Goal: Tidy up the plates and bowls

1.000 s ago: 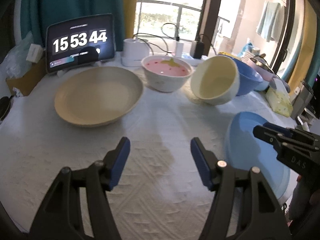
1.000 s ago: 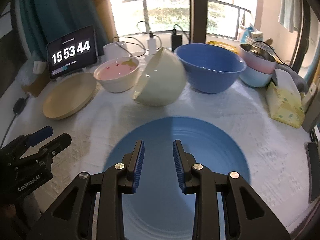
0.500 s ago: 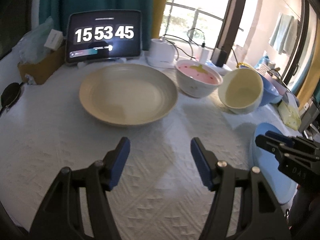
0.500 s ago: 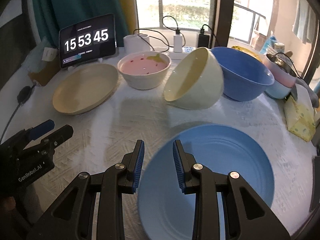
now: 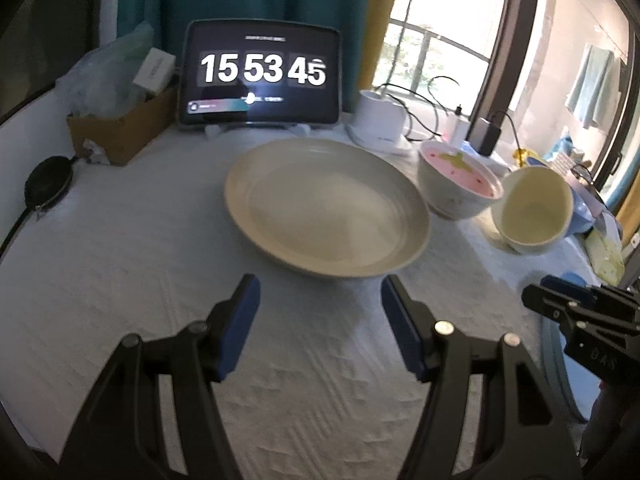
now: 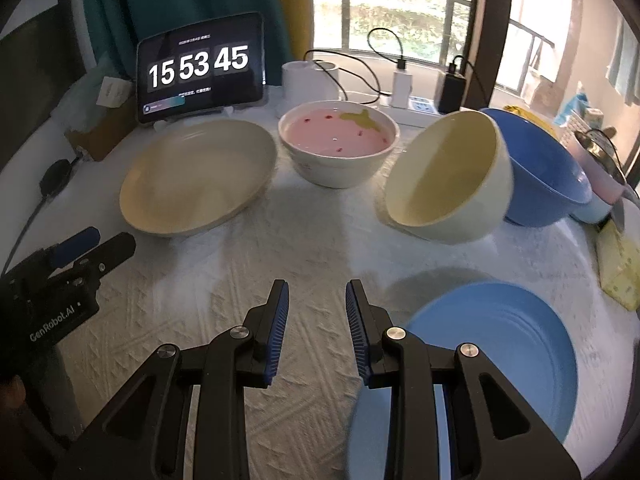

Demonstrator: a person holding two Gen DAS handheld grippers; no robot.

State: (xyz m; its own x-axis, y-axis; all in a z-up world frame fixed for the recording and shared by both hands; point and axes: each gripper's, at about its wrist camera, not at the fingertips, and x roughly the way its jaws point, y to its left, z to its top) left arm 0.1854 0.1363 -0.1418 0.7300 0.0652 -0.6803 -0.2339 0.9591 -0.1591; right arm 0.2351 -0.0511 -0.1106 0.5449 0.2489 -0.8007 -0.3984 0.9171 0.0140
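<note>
A wide cream plate [image 5: 326, 208] lies on the white cloth just ahead of my left gripper [image 5: 320, 300], which stands open and empty. To its right sit a white bowl with a pink strawberry inside [image 5: 460, 184] and a cream bowl [image 5: 532, 210] tipped on its side. In the right wrist view the cream plate [image 6: 198, 176], the pink bowl [image 6: 338, 146], the tipped cream bowl [image 6: 448, 176] leaning on a blue bowl [image 6: 540, 176], and a blue plate [image 6: 492, 344] at lower right all show. My right gripper [image 6: 316, 312] hovers open over bare cloth, left of the blue plate.
A tablet clock [image 5: 260, 72] stands at the back, with a cardboard box [image 5: 116, 128] and a black pouch [image 5: 48, 184] to its left. Chargers and cables [image 6: 400, 80] line the window side. Stacked pastel bowls [image 6: 600, 188] and a yellow packet [image 6: 620, 272] sit at right.
Both grippers have moved left across the table. The cream plate now lies straight ahead of the left gripper; the blue plate has slid from under the right gripper to its right.
</note>
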